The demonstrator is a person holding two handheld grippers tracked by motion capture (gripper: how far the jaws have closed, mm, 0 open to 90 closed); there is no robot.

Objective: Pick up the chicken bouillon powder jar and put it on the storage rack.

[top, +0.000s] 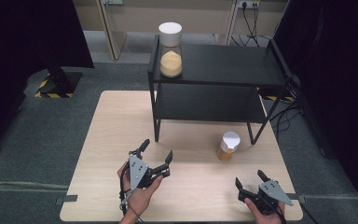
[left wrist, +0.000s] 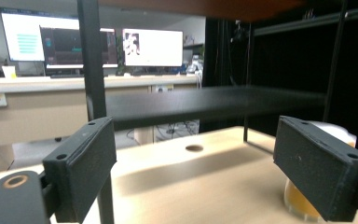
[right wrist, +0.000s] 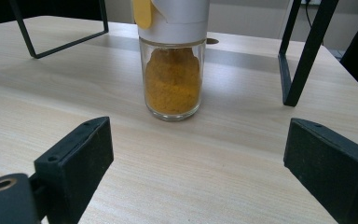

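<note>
A small glass jar of orange-yellow powder (top: 227, 146) with a white cap stands on the wooden table (top: 112, 140), just in front of the black shelf's right front leg. In the right gripper view the small jar (right wrist: 172, 79) stands upright straight ahead of the jaws, apart from them. A taller glass jar of pale powder (top: 170, 50) with a white lid stands on the shelf top at its left front corner. My left gripper (top: 156, 150) is open near the table's front, empty, left of the small jar (left wrist: 298, 205). My right gripper (top: 251, 179) is open and empty at the front right.
The black two-level shelf (top: 223, 65) stands on the far half of the table, its thin legs (top: 156, 126) reaching the tabletop. A round hole (left wrist: 194, 148) lies in the tabletop under the shelf. Desks with monitors (left wrist: 151, 46) stand beyond the table.
</note>
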